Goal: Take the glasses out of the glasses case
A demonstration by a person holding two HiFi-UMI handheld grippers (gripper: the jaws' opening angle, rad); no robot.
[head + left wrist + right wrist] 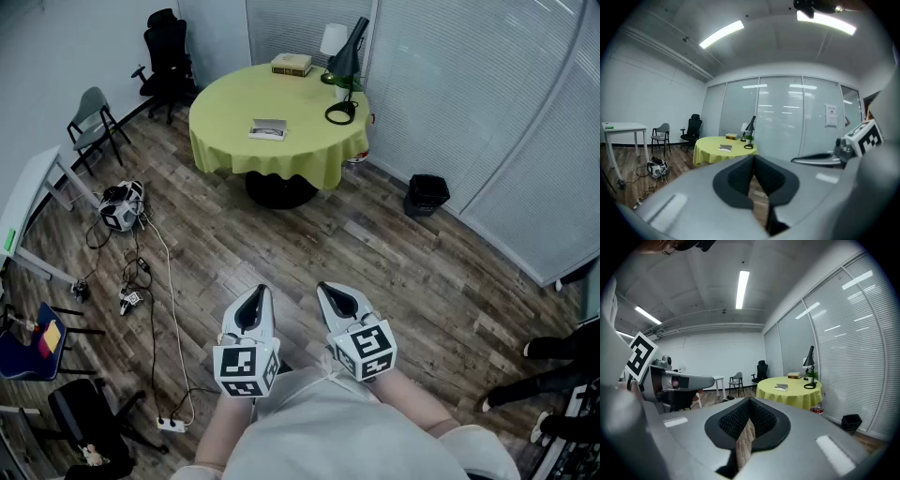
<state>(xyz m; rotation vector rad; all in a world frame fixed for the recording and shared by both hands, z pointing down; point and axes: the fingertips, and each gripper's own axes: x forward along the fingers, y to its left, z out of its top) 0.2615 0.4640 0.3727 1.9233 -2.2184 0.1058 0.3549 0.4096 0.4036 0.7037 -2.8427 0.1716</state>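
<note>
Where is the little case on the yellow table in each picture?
Head view: the case is top centre, on the near side of the yellow table.
Left gripper view: the case is small and left of centre.
Right gripper view: the case is a little right of centre.
Shared landmark: the black lamp stands on the same table, right of the case in every view.

no wording can be read: the paper notice (830, 115) on the glass wall (787, 122) is too small.

Yellow tablecloth (234, 108), white glasses case (268, 129), brown floor (375, 248)
</note>
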